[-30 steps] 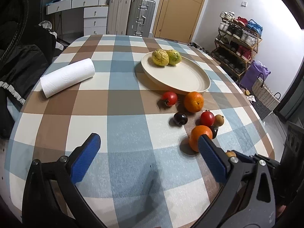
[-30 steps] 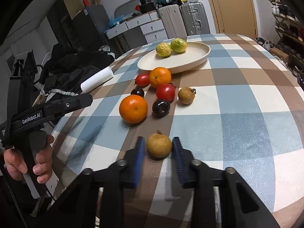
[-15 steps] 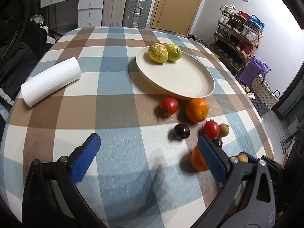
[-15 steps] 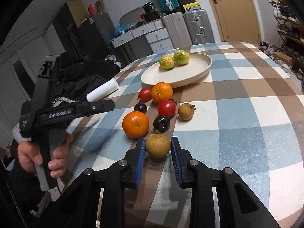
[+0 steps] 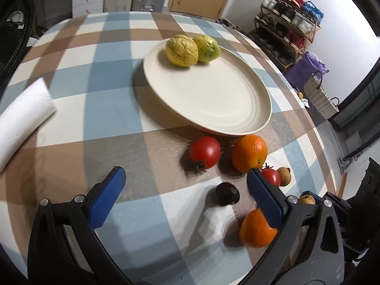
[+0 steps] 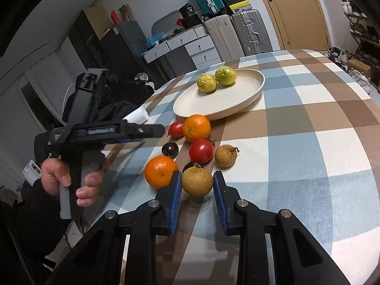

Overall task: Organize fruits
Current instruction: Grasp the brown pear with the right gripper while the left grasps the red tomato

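- Right gripper (image 6: 197, 198) level, low over worktop (image 6: 308, 156); jaws pinching brown fruit (image 6: 197, 181).
- Left gripper (image 5: 185, 197) tilted down, jaws spread wide; plum (image 5: 225, 194) between them, plate (image 5: 209, 95) ahead.

L hand-held gripper (image 5: 186, 191) now further fwd over bench (image 5: 114, 147), nearer plate (image 5: 213, 99); jaws wide as before. R hand-held gripper (image 6: 197, 190) w/ brown fruit (image 6: 197, 181) lifted, carried fwd, now beside near orange (image 6: 161, 171).
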{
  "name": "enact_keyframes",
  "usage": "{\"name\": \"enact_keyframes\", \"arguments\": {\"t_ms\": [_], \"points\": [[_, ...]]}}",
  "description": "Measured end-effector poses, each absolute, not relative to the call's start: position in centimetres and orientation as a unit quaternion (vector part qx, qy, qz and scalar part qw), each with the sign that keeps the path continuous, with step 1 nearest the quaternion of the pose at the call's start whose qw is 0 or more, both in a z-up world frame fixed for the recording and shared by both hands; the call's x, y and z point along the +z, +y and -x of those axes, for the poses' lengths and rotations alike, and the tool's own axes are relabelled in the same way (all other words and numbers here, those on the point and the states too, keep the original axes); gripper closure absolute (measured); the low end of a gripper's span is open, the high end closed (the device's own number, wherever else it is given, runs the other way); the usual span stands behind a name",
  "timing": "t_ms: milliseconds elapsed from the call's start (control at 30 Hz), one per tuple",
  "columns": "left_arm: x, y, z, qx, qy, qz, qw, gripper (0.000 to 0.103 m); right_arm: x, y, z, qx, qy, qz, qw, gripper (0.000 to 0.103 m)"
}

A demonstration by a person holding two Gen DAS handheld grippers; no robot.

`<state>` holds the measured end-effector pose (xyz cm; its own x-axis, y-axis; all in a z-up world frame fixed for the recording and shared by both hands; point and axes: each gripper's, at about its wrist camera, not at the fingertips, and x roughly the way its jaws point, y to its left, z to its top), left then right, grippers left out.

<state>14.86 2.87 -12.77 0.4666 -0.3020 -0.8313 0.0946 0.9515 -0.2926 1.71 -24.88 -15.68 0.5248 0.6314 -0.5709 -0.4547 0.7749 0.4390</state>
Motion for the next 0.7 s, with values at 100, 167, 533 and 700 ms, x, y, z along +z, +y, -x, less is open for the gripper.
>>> {"name": "enact_keyframes", "arguments": {"t_ms": [100, 167, 533, 700], "points": [[-12.9, 2.6, -15.5, -0.122, 0.499, 0.102, 0.852, 0.002, -15.2, -25.0, -1.8, 0.314, 0.371, -0.115, 0.866, 0.075], [-12.9, 2.4, -15.9, -0.128, 0.495, 0.104, 0.853, 0.006, -14.7, -25.0, -1.9, 0.313, 0.366, -0.110, 0.869, 0.075], [-12.8, 2.3, -16.8, -0.164, 0.499, 0.096, 0.845, 0.046, -13.7, -25.6, -3.3, 0.316, 0.361, -0.141, 0.866, 0.075], [-13.2, 2.7, -17.0, -0.184, 0.500, 0.117, 0.838, 0.068, -13.5, -25.4, -3.3, 0.315, 0.360, -0.135, 0.868, 0.075]]}}
